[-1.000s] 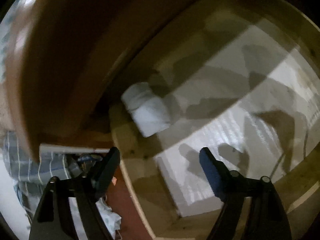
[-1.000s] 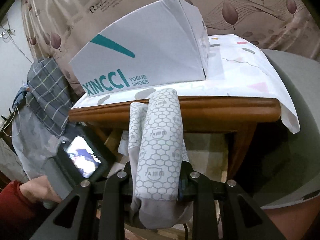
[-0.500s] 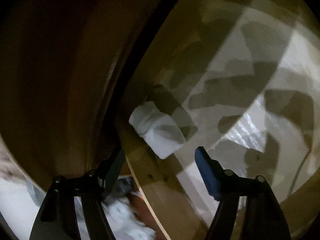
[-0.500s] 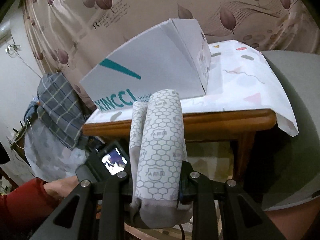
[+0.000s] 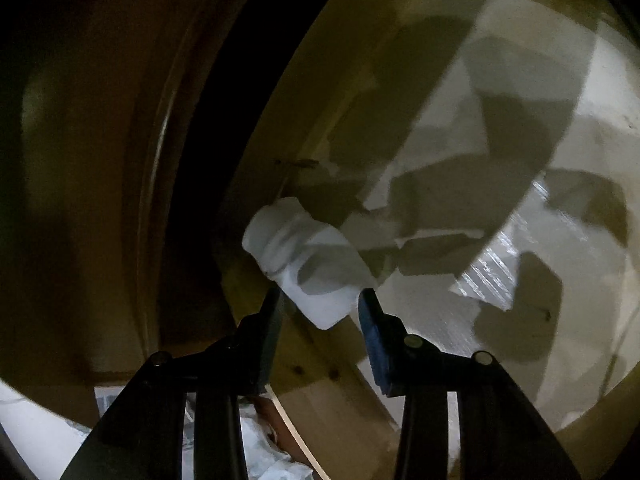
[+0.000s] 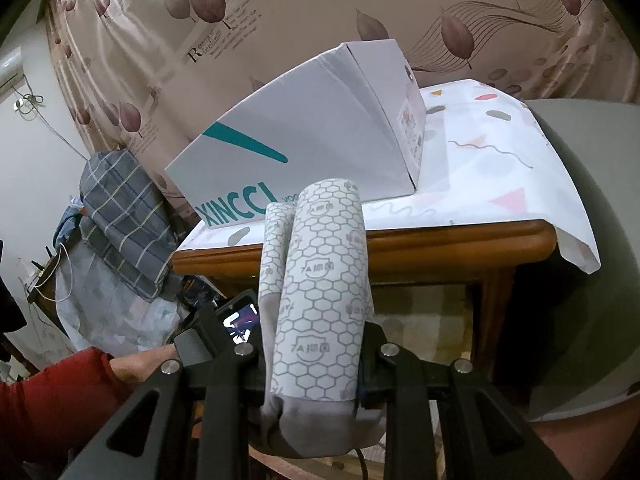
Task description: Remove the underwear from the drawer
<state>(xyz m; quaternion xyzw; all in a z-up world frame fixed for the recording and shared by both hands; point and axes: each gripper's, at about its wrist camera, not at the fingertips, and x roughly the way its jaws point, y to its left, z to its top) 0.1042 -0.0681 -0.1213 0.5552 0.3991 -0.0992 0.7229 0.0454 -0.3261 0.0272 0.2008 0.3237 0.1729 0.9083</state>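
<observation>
The left hand-held gripper had just been closing around the white roll in the drawer (pads apparently not yet pressing); a shallow bite risked slipping. The right hand-held gripper clamped patterned underwear.

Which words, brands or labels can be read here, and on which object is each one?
"XINCCI": side of the white shoe box.
"7A": hexagon-printed rolled underwear; characters beside it unreadable.
Curtain print: large "R", remainder too small.
Box end label: blurred.
Left wrist view: none.
</observation>
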